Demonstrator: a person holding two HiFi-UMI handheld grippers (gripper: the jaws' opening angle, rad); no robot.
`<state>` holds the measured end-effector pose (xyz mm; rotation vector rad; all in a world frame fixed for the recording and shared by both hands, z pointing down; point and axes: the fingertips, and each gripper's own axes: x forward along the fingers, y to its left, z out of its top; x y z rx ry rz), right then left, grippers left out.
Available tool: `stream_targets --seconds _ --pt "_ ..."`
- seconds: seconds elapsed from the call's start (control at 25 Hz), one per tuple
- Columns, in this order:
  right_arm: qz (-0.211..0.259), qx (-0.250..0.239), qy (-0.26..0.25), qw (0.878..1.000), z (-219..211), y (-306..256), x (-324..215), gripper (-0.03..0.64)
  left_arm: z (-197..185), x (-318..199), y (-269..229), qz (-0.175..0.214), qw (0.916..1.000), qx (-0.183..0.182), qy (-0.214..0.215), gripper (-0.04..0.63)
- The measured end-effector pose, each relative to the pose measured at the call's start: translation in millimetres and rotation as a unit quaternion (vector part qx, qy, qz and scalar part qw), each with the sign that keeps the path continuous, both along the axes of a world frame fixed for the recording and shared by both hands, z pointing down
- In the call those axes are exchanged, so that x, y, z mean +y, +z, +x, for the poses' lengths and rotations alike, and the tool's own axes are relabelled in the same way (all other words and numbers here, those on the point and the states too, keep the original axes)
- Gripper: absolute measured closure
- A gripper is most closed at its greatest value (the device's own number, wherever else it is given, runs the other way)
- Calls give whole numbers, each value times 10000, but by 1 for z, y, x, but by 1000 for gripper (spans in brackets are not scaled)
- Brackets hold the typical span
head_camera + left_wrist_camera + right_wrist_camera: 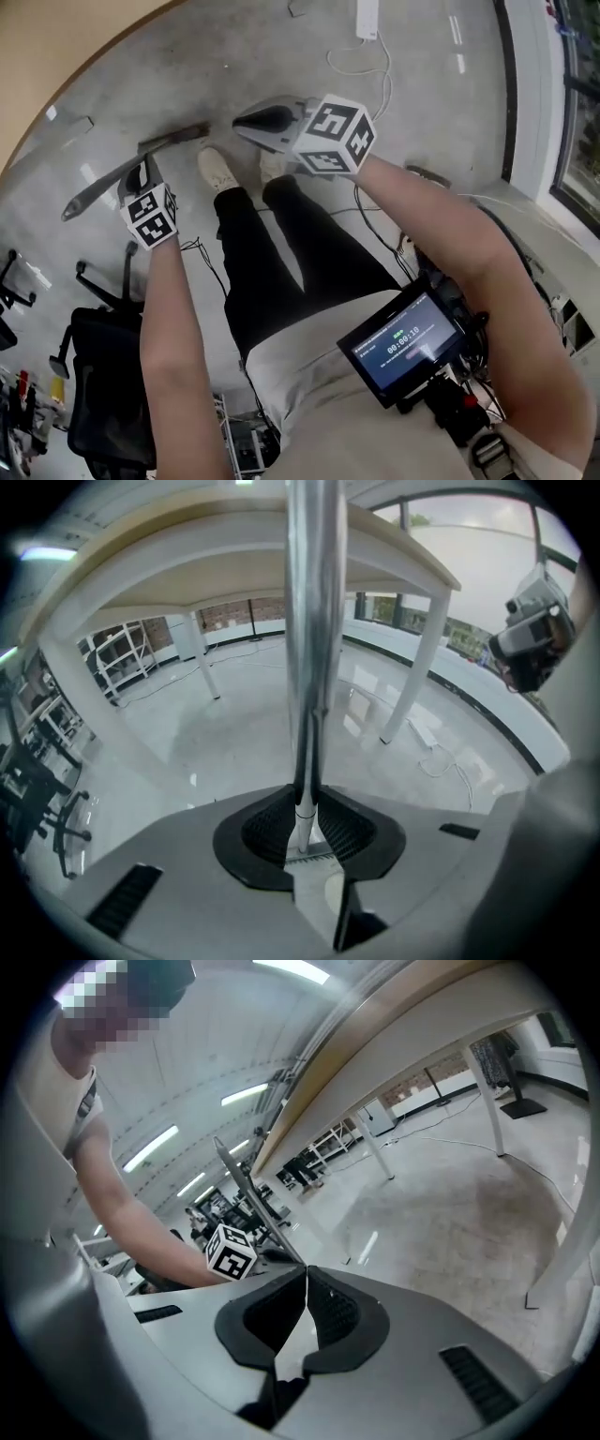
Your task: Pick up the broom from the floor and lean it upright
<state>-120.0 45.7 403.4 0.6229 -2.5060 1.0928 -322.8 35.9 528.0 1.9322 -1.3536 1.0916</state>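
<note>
Left claw (142, 174) clamped on the broom (94, 193), which is slanting off the floor (187, 75) ahead of my shoes (217, 169); right claw (240, 120) jaws together, tips by its pole end.

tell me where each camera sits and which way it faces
Head view: on the person's head, facing steeply down at the floor; both arms and legs show.
Left gripper view: on the left gripper, along its jaws up the broom handle.
Right gripper view: on the right gripper, facing the left forearm and a table.
Shared: all show the broom handle.
</note>
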Motion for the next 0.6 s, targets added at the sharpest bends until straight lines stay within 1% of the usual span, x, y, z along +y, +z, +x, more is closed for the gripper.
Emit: stream_targets --seconds 0.08,0.24,0.36,0.44,0.52,0.6 --pt "-25 11 -194 9998 -6 0 2 598 -4 7 1 -66 9997 10 -238 520" --pt "-130 -92 -417 9990 -19 1 7 598 -6 26 -1 -228 9977 -113 -635 518" --pt "-174 -113 -610 9979 -29 5 12 598 1 36 -2 -328 9965 -167 -749 520" --pt "-148 -186 -762 9968 -42 8 13 598 -4 35 0 -388 9958 -262 -781 520" --pt "-159 -202 -802 9964 -47 9 11 598 -3 30 6 -505 9952 -301 -779 519" --pt "-193 -138 -761 9968 -41 7 8 598 1 21 12 -615 9940 -270 -861 520"
